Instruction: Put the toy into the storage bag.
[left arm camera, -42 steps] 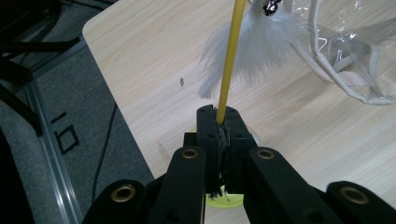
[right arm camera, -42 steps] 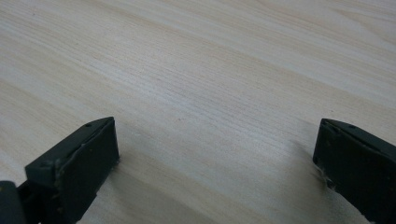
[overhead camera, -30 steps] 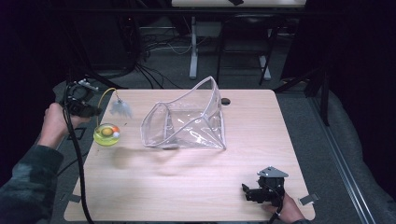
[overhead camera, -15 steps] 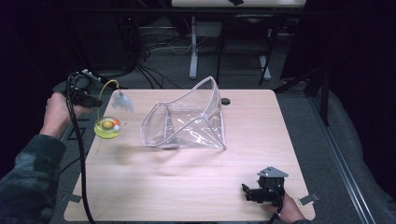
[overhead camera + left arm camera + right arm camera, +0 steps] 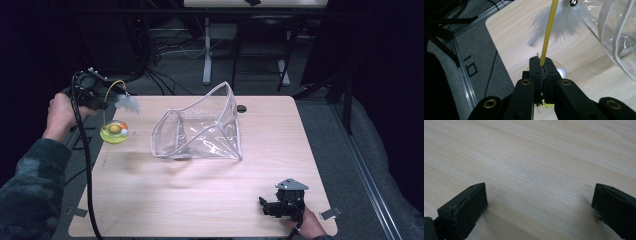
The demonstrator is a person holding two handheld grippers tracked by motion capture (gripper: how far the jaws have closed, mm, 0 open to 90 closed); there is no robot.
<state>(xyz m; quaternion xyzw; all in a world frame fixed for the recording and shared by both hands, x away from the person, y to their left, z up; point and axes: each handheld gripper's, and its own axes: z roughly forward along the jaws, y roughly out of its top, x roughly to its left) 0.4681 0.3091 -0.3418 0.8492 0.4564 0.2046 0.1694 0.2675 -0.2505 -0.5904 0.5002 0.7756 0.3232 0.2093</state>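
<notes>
Feathers [image 5: 128, 103] hang in a white tuft at the end of a thin yellow wand [image 5: 548, 32], and that wand is pinched between the pressed-together jaws of the left gripper [image 5: 102, 104], held up in the person's left hand [image 5: 61, 116] at the table's far left corner. A small bell [image 5: 573, 2] sits at the tuft's root in the left gripper view. The wand arches out from the jaws and curves down to a yellow-green dome base [image 5: 114, 132] resting on the wooden table [image 5: 200, 200] just below the gripper, with orange and pale balls inside it. To its right, near but apart, a clear plastic pouch [image 5: 200, 131] with white trim stands open in the middle of the table. The right gripper [image 5: 266, 206] rests low at the near right edge, jaws spread wide with bare wood between them.
</notes>
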